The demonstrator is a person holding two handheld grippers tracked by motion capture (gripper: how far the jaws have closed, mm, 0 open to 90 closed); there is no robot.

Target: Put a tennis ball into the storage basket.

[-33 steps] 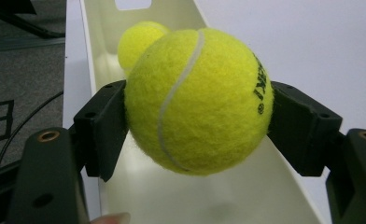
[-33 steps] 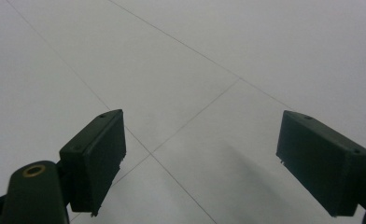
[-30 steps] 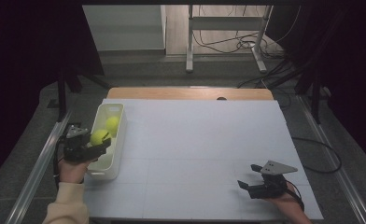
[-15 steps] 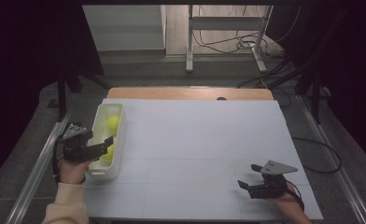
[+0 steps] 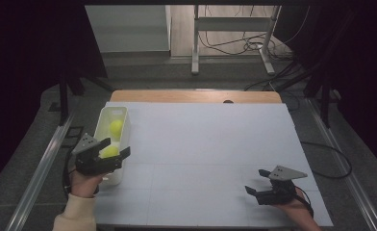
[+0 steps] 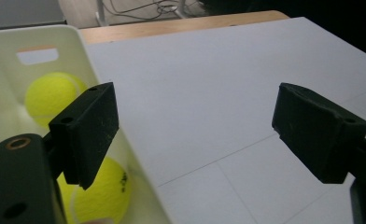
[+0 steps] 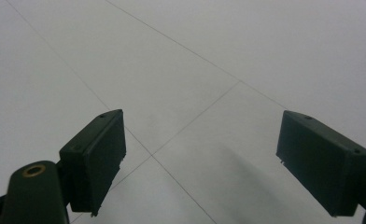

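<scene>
Tennis balls (image 5: pixel 110 151) (image 5: pixel 116 127), two of them, lie in the white bin (image 5: pixel 124 114) at nine o'clock on the worktop (image 5: pixel 206 144) in the high view; the left gripper (image 5: pixel 110 153) hovers over the nearer ball, the right gripper (image 5: pixel 256 182) rests near five o'clock. Left gripper view: jaws released, nothing between them, having just opened; balls (image 6: pixel 99 191) (image 6: pixel 48 95) at eight and ten o'clock. Right gripper view: jaws spread over bare worktop (image 7: pixel 218 56).
</scene>
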